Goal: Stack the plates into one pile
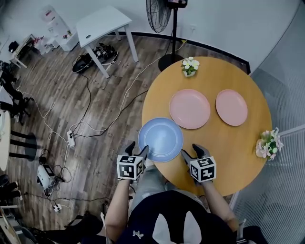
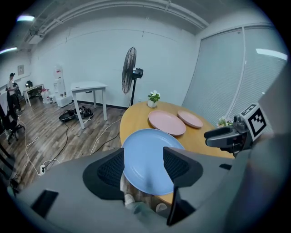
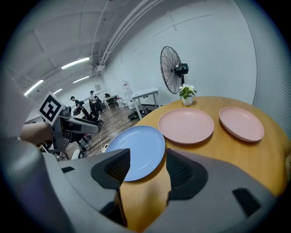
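A blue plate (image 1: 160,138) lies at the near left edge of the round wooden table (image 1: 224,143), its rim slightly past the edge. Behind it sit a large pink plate (image 1: 189,108) and a smaller pink plate (image 1: 231,107), side by side. My left gripper (image 1: 137,148) hovers open at the blue plate's near left rim. In the left gripper view the blue plate (image 2: 145,159) shows between the spread jaws, which do not press on it. My right gripper (image 1: 191,151) stands open just right of the blue plate (image 3: 136,150), with bare tabletop between its jaws.
Small flower pots stand at the table's far edge (image 1: 190,66) and right edge (image 1: 268,144). A standing fan (image 1: 159,14) and a white side table (image 1: 102,24) are beyond the table. Cables and power strips (image 1: 70,138) lie on the wooden floor at left.
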